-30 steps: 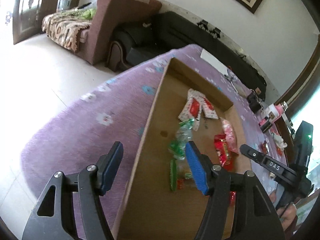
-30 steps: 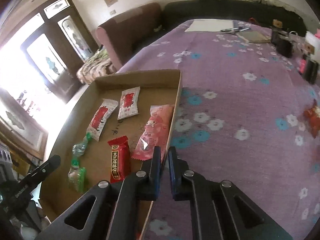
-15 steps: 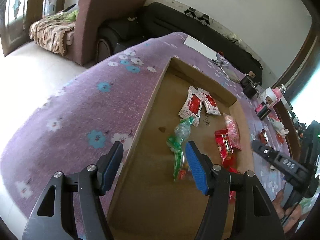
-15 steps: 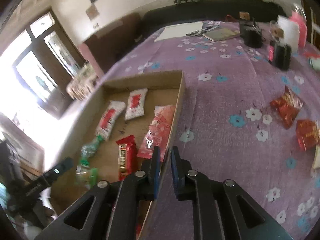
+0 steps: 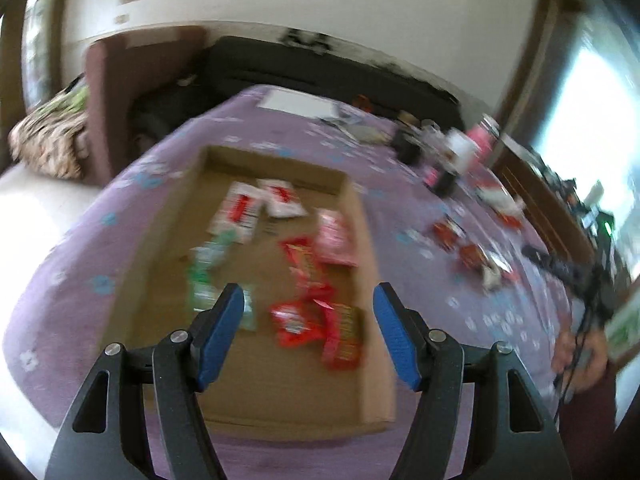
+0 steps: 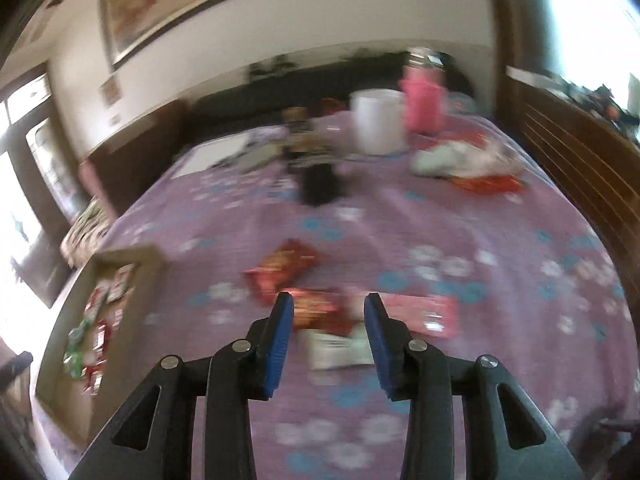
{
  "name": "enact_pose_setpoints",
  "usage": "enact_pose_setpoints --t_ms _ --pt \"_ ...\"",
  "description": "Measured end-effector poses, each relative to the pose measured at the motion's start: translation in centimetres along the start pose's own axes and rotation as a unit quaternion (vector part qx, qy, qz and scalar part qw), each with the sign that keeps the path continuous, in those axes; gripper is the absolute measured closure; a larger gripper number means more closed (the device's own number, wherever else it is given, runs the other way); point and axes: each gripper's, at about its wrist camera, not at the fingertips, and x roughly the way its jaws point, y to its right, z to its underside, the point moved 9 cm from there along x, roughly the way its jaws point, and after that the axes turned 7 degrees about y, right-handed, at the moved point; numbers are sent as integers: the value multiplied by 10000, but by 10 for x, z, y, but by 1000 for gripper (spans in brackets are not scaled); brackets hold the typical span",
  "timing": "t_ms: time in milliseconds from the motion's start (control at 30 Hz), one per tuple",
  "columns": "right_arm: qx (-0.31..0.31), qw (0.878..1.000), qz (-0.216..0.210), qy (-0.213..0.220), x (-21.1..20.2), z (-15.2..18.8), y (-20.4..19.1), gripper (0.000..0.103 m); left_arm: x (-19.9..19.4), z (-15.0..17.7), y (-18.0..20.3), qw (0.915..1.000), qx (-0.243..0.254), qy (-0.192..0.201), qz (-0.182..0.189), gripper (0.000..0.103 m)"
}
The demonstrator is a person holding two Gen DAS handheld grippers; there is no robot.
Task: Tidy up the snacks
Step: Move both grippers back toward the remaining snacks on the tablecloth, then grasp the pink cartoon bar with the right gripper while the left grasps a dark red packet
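Observation:
A shallow cardboard tray (image 5: 370, 240) on the purple flowered cloth holds white-and-red packets (image 5: 244, 208), a pink packet (image 5: 336, 236), red packets (image 5: 316, 324) and green ones (image 5: 204, 276). My left gripper (image 5: 308, 320) hovers over the tray's near end, open and widening slightly, with nothing between its fingers. My right gripper (image 6: 328, 320) hangs above loose snacks on the cloth, its jaws opening and touching none of them. Those snacks are a red-orange packet (image 6: 286, 268), another red one (image 6: 316, 308), a pink one (image 6: 416, 312) and a white one (image 6: 336, 350). The tray (image 6: 120, 256) is far to its left.
At the table's far end stand a white cup (image 6: 378, 126), a pink container (image 6: 424, 100), a dark bottle (image 6: 316, 184), a white bag (image 6: 448, 160) and papers (image 6: 216, 156). Wooden furniture (image 6: 580, 168) borders the right side. A hand (image 5: 576, 356) shows at right.
My right gripper swung right from the tray's edge to over the loose snacks and went from shut to open. My left gripper shifted right over the tray and rolled.

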Motion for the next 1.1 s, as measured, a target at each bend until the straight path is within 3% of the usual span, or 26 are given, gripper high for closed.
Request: enact_pose_setpoints --t_ms 133,233,433,600,700,767,933,1100 --pt "298 9993 226 -36 15 -3 35 64 10 13 32 9988 142 -336 321 36" --pt "511 9982 283 -124 36 -8 48 64 10 17 42 9984 184 -404 363 37" --pt "200 9974 465 -519 87 -7 49 64 8 21 49 9980 198 -456 387 37" --pt "-148 9932 -500 -1039 93 24 -3 63 12 25 53 9976 225 -524 405 37" --pt "-387 9760 -1591 -1435 71 46 -49 65 12 27 56 9972 268 -539 448 37" --pt "-436 9707 -1955 -1326 49 47 -60 65 13 29 58 9969 303 -554 471 37" --pt "-352 9867 -1380 -779 21 35 -27 62 16 35 63 9958 315 -633 583 37" --pt "-703 9903 -825 -872 18 52 -3 62 21 41 73 9942 328 -749 702 37"
